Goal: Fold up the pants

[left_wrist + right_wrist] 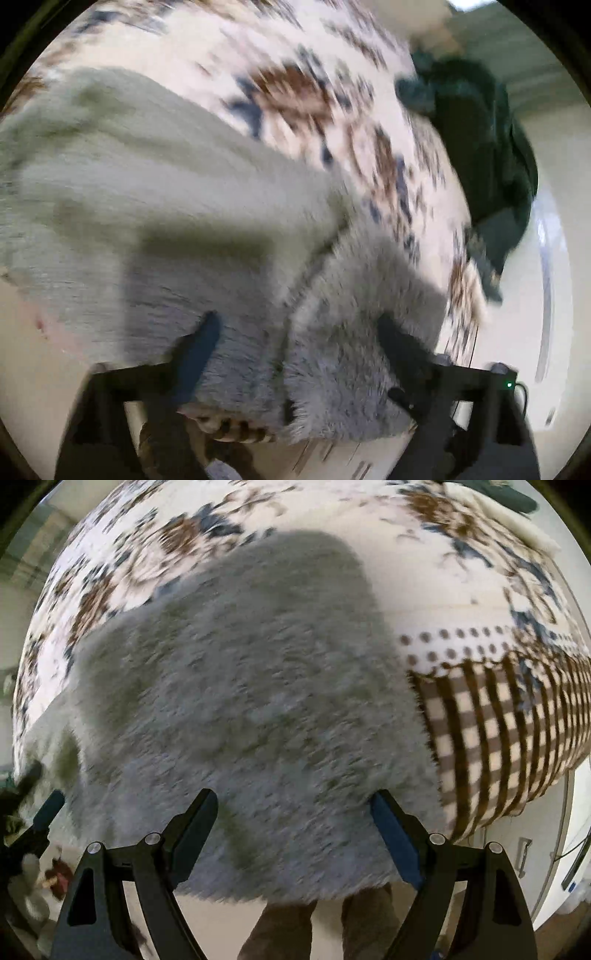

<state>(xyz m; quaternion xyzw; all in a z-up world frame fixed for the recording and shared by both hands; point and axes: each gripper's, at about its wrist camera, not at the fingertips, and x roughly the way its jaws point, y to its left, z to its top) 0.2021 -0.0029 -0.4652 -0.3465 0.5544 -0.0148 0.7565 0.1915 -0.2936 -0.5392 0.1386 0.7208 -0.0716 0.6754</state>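
Fleece, grey and shaggy — the pants [251, 686] lie spread on a bed [424, 587], their near edge hanging just over its side. Both grippers hover at that edge with jaws spread wide and nothing between them: the right gripper [293, 805] over the broad grey field, the left gripper [295, 328] astride a seam where two panels meet. Such cloth looks soft, light and limp, so it should drape rather than hold a crease; a pinch through both layers at the hem corners seems soundest. Beyond, a dark garment [476, 155] sits on the bed's far side.
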